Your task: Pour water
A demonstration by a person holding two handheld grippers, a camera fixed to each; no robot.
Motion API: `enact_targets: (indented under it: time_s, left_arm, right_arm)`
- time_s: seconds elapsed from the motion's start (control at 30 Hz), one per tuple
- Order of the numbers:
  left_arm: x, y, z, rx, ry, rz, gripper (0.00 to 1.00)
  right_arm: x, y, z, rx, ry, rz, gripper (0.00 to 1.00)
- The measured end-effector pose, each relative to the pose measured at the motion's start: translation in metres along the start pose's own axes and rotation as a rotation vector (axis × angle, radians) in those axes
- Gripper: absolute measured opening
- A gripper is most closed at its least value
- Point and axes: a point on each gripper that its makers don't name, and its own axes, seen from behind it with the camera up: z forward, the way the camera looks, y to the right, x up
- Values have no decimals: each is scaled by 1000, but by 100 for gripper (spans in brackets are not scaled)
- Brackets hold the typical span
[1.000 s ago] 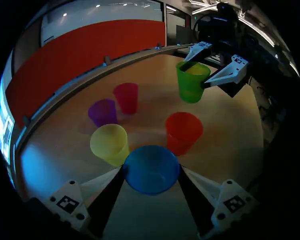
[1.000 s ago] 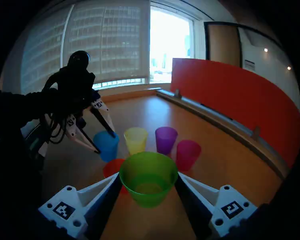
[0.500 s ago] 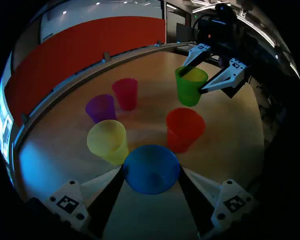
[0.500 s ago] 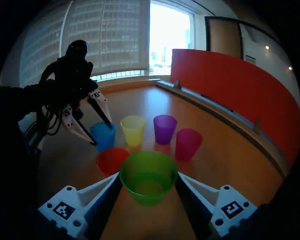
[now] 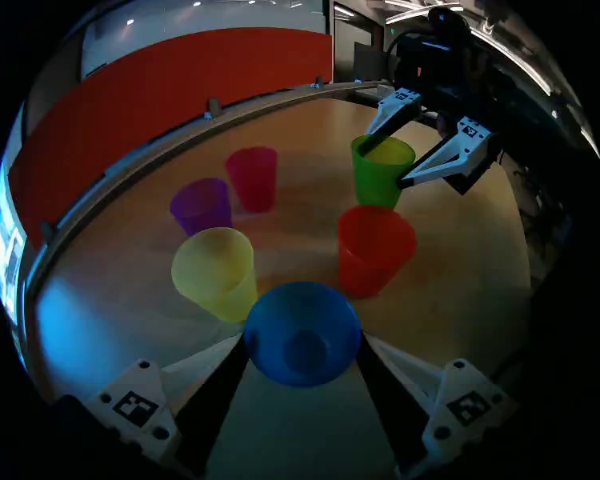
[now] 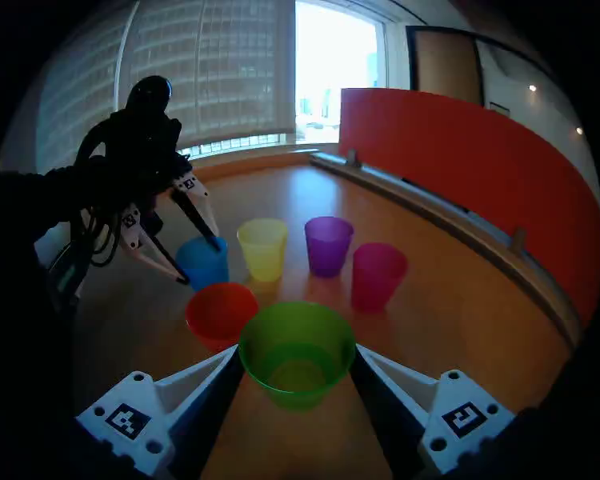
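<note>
Left gripper (image 5: 302, 342): fingers closed on blue cup (image 5: 302, 360), held upright and seemingly empty, so likely the receiver.
Right gripper (image 6: 297, 354): clamped on green cup (image 6: 297, 388), kept level because a little water (image 6: 298, 374) sits inside. Likely the pourer.
Table (image 5: 460, 264): red cup (image 5: 374, 248) at blue's 1 o'clock, yellow cup (image 5: 214, 272) at 11, purple cup (image 5: 202, 206) and pink cup (image 5: 253, 178) beyond. Spaced apart, probably for access.

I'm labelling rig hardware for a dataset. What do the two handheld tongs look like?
The left tongs and right tongs both have white wedge-shaped fingers with black inner faces, each bearing a square black-and-white marker. In the right gripper view, the left tongs' body is black, with dark cables looping beneath.
</note>
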Motion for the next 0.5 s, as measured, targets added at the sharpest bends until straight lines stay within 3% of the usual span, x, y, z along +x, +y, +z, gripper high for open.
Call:
enact_targets:
  time_s: [0.5]
  left_arm:
    - [-17,3,-4,9,-35,6,99]
  right_arm:
    - [-19,-1,16,13,-35,17,91]
